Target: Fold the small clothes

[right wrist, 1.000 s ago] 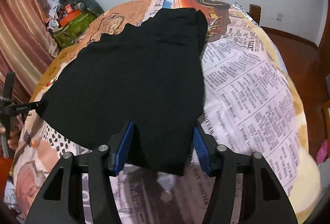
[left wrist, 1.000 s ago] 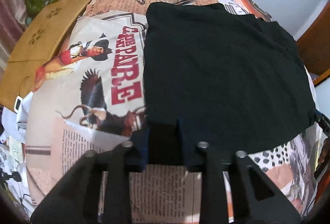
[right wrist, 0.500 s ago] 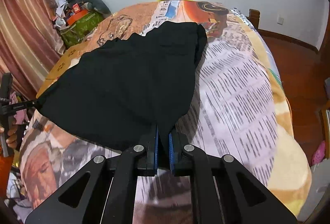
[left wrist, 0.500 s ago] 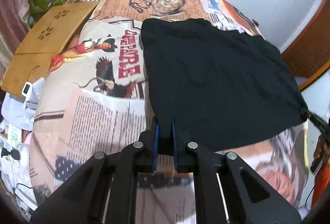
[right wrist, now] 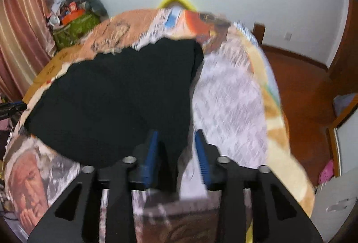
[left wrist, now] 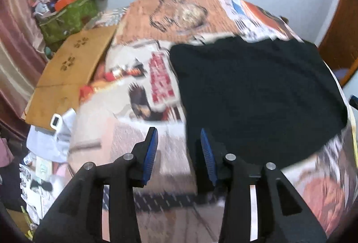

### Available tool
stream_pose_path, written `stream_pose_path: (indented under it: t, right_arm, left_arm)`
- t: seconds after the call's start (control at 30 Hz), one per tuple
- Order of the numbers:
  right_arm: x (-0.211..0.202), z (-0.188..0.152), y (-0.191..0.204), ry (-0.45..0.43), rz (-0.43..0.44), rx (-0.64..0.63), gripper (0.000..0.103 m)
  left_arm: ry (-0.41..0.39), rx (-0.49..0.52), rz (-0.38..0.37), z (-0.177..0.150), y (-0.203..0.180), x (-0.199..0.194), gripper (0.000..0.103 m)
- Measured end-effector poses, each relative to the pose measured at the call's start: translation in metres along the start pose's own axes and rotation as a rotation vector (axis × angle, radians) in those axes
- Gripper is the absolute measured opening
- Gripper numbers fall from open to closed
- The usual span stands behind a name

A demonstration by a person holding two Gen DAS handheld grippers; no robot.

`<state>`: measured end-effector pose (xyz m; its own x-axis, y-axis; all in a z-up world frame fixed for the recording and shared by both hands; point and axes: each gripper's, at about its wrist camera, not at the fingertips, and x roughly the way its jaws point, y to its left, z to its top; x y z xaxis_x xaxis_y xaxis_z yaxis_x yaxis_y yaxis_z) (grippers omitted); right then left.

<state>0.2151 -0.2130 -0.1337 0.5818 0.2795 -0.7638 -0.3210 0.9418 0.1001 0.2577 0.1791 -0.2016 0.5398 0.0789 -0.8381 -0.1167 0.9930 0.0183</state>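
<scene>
**Black garment spread flat, both grippers parted at its near edge**

The black garment (left wrist: 257, 97) lies spread on the printed bedcover (left wrist: 138, 144), filling the middle of the bed. In the left wrist view it sits to the right of the left gripper (left wrist: 179, 153), whose blue-padded jaws stand apart with bedcover showing between them; the right-hand finger sits just at the cloth's near corner, though nothing is pinched. In the right wrist view the right gripper (right wrist: 176, 153) is likewise spread — the garment's near corner reaches into the gap between the jaws, but the pads are clear of it. Both views are smeared by motion, so fine creases and hems cannot be read.

The cloth looks thin, soft and light, with no stiffness of its own. It should drape and sag wherever it is unsupported, and a single-point lift would probably let it bunch. The surface seems matte rather than slippery, so the ribbed pads ought to hold a hem well enough. The sensible hold is at the two near corners, one per gripper, pinching through the full thickness at the edge — then carrying both together so the fold line stays straight. The soft bedcover beneath could get caught in a deep bite.
</scene>
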Motion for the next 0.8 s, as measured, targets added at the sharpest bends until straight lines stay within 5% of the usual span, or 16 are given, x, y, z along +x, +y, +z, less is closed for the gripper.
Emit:
stream_pose_path:
  t: [0.2,0.4,0.73,0.77,0.8]
  right_arm:
    - [0.016,0.036,0.001,-0.045,-0.01,-0.033,0.037]
    - [0.056,0.081,0.002,-0.052,-0.008,-0.07,0.039]
    - [0.148,0.135,-0.015,0.056,-0.033,-0.008,0.039]
    - [0.155,0.136,-0.016,0.062,-0.034,0.006,0.039]
    - [0.158,0.135,-0.017,0.061,-0.027,0.01,0.033]
  left_arm:
    - [-0.023,-0.06,0.002,0.058,0.011,0.038,0.04]
    - [0.034,-0.121,-0.028,0.109,0.018,0.104,0.04]
    - [0.135,-0.099,0.01,0.129,0.009,0.186,0.046]
    - [0.133,-0.086,0.008,0.128,0.007,0.188,0.041]
    - [0.127,-0.067,0.007,0.128,0.004,0.189,0.025]
